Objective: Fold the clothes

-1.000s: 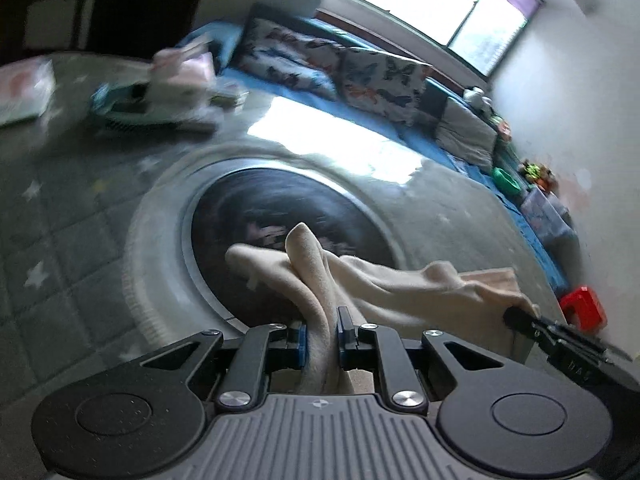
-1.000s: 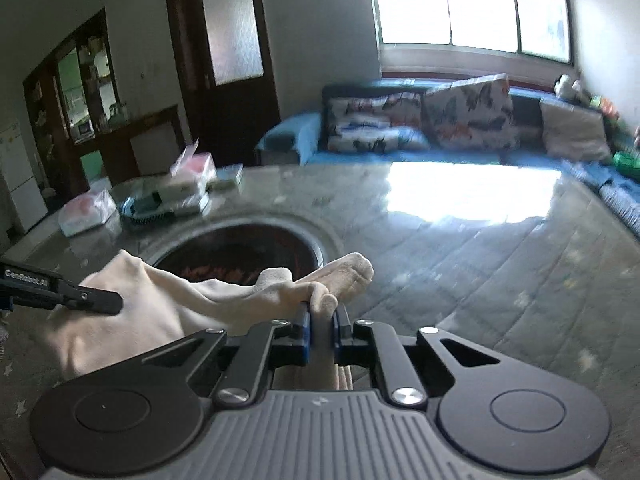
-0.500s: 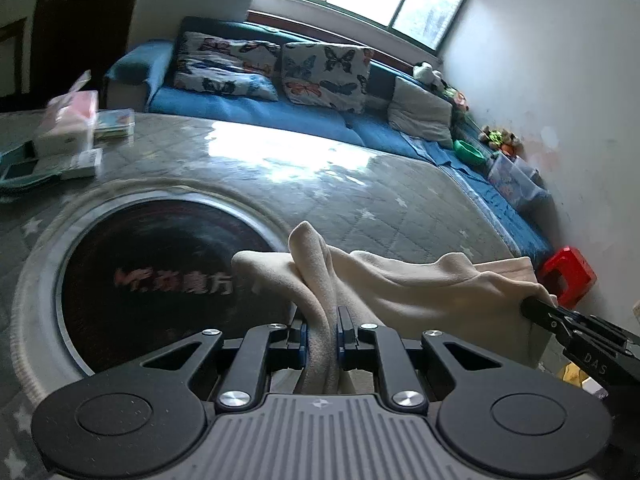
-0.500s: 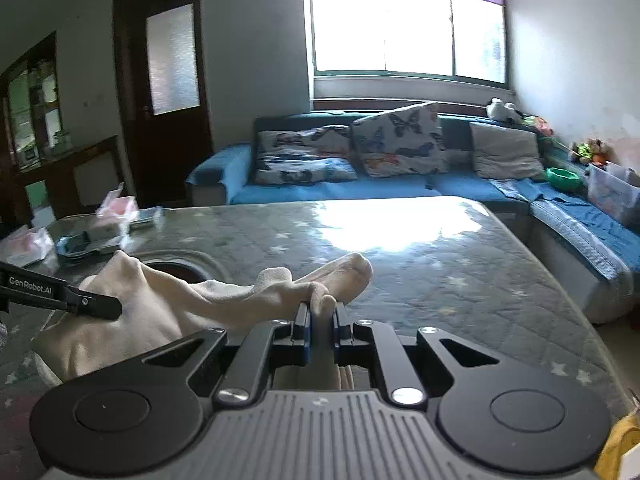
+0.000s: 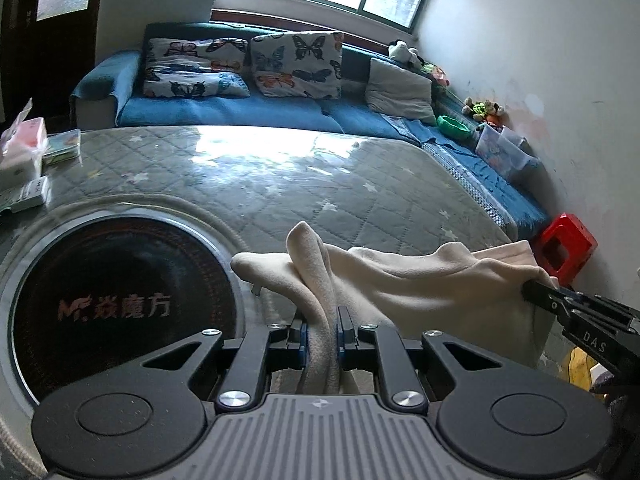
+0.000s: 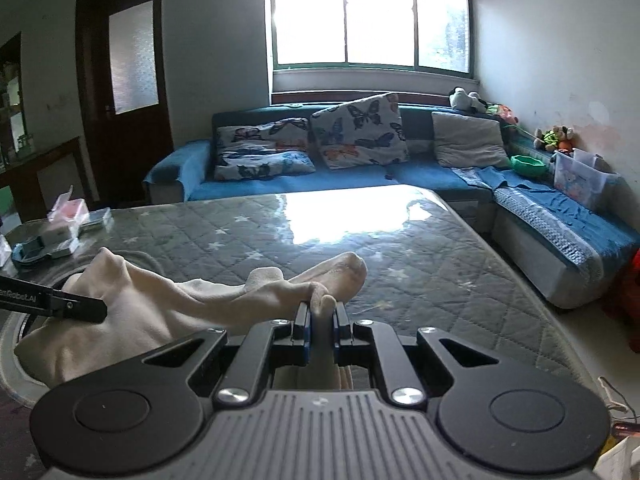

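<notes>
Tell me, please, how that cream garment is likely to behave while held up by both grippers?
Probably floppy: the garment sags between the left gripper and right gripper. Likely light, since small pinches hold it.

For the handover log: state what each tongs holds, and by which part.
Both hold one cream garment. The left tongs are shut on a bunched fold at one end; the right tongs are shut on a bunched edge at the other. Which garment part cannot be told.

Black gripper (image 5: 322, 330), blue pads, silver screws
</notes>
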A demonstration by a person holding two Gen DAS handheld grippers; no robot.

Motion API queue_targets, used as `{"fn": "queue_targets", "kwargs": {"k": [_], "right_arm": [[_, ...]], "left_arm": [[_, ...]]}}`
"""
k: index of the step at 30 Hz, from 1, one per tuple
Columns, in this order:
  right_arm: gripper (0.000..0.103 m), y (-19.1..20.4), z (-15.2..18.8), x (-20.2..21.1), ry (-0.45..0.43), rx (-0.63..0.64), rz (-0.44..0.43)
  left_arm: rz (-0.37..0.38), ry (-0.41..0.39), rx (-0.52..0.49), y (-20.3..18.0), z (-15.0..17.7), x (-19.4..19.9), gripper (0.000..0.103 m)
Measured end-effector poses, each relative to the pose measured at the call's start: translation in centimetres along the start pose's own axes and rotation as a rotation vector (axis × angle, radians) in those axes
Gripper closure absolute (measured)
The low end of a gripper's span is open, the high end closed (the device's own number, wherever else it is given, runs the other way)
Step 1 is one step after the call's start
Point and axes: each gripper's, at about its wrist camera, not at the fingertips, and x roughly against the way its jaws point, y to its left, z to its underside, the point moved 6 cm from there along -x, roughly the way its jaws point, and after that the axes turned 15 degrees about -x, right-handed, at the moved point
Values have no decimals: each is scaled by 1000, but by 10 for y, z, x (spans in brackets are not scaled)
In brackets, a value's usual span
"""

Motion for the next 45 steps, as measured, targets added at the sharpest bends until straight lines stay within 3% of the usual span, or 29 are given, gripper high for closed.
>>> {"fn": "queue_targets", "kwargs": {"k": [14, 28, 38, 42, 45], "right_arm": [[94, -19, 1, -20, 25, -17, 58], [93, -29, 16, -44, 87, -13, 112], [84, -38, 20, -47, 96, -2, 155], [70, -38, 21, -42, 92, -4, 147], [67, -33, 24, -38, 94, 7, 125]], "left_arm": [[-9, 25, -42, -11, -5, -29, 88], [-55, 75, -30, 9, 12, -43, 88], [-59, 91, -27, 14, 20, -39, 87], [-54, 84, -17, 15, 24, -29, 84], [-52, 69, -25, 14, 25, -22, 78]]}}
